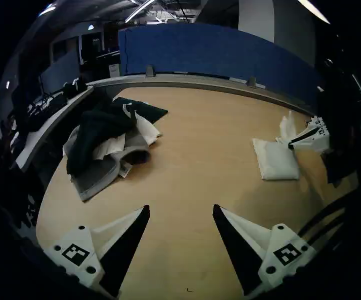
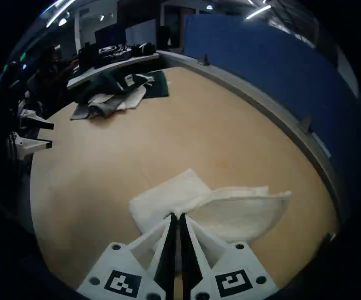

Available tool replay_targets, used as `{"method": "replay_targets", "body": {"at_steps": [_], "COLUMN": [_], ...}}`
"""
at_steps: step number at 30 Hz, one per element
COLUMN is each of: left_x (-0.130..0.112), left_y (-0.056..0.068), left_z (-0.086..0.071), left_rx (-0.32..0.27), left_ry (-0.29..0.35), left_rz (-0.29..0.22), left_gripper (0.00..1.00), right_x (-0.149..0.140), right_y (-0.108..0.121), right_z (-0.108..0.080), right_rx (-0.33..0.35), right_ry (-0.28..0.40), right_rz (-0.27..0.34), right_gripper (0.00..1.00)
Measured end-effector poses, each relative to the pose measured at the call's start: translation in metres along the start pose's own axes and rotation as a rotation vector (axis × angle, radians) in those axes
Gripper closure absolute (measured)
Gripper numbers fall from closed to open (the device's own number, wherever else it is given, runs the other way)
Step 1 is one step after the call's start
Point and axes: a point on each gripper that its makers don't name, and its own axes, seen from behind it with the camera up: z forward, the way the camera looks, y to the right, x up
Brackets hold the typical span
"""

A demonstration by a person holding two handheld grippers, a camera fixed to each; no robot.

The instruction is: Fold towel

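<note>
A white folded towel (image 2: 180, 197) lies on the wooden table (image 2: 130, 140) just ahead of my right gripper (image 2: 175, 216). Its fingers are shut on the towel's near edge, and the top layer (image 2: 240, 210) arches up to the right. In the left gripper view the same towel (image 1: 275, 159) lies at the right, with the right gripper (image 1: 308, 137) at its far corner lifting a flap. My left gripper (image 1: 181, 209) hovers open over bare table, well left of the towel, with nothing between its fingers. It also appears at the far left of the right gripper view (image 2: 35, 135).
A heap of dark green, grey and white laundry (image 1: 107, 142) sits at the table's left rear, seen too in the right gripper view (image 2: 117, 95). A blue partition (image 1: 215, 55) lines the table's curved far edge. Desks with equipment stand beyond.
</note>
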Motion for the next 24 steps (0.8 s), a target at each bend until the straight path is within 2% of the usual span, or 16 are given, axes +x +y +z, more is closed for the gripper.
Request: {"method": "replay_targets", "body": {"at_steps": [5, 9, 24], "left_x": [-0.004, -0.009, -0.007], "left_y": [-0.003, -0.004, -0.004], "left_z": [-0.001, -0.001, 0.003], "left_rx": [0.003, 0.006, -0.001], "left_ry": [-0.001, -0.005, -0.008], "left_rz": [-0.015, -0.023, -0.018], "left_gripper": [0.07, 0.07, 0.07], "right_x": [-0.012, -0.023, -0.022], "right_y": [-0.03, -0.04, -0.037], "right_z": [0.033, 0.046, 0.039], "right_rx": [0.063, 0.084, 0.087], "right_ry": [-0.039, -0.063, -0.051], "right_rz": [0.005, 0.023, 0.049], "right_gripper": [0.96, 0.96, 0.95]}}
